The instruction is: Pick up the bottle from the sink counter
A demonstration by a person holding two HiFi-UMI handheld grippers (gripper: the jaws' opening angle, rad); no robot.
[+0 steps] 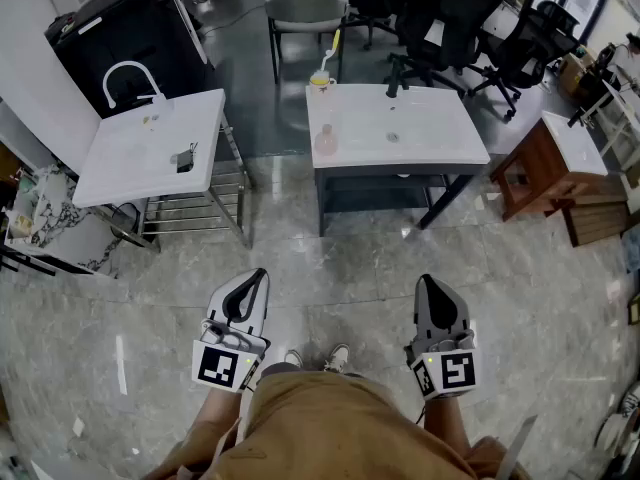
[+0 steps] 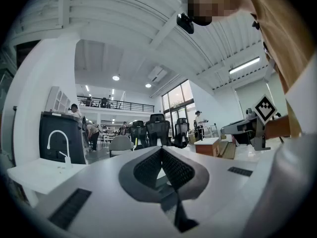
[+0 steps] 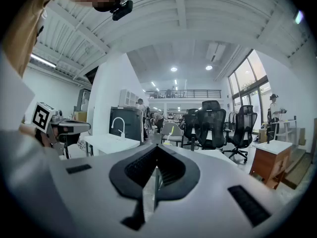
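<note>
A small translucent pinkish bottle (image 1: 326, 140) stands upright near the left front edge of the white sink counter (image 1: 440, 143) in the head view. At that counter's back left corner is a yellow-and-white container (image 1: 321, 79) with a brush in it, and a black faucet (image 1: 394, 86) stands behind the basin. Both grippers hover low over the floor, well short of the counter. My left gripper (image 1: 262, 274) (image 2: 162, 150) is shut with nothing in it. My right gripper (image 1: 424, 281) (image 3: 157, 148) is also shut and empty. Both point level toward the counter.
A second white sink top (image 1: 150, 153) with a white faucet (image 1: 128, 76) stands at the left on a metal rack (image 1: 190, 208). A black cabinet (image 1: 110, 38), a grey chair (image 1: 305, 13), office chairs (image 1: 450, 28) and a wooden side table (image 1: 545, 163) ring the area. Grey tiled floor lies between me and the counter.
</note>
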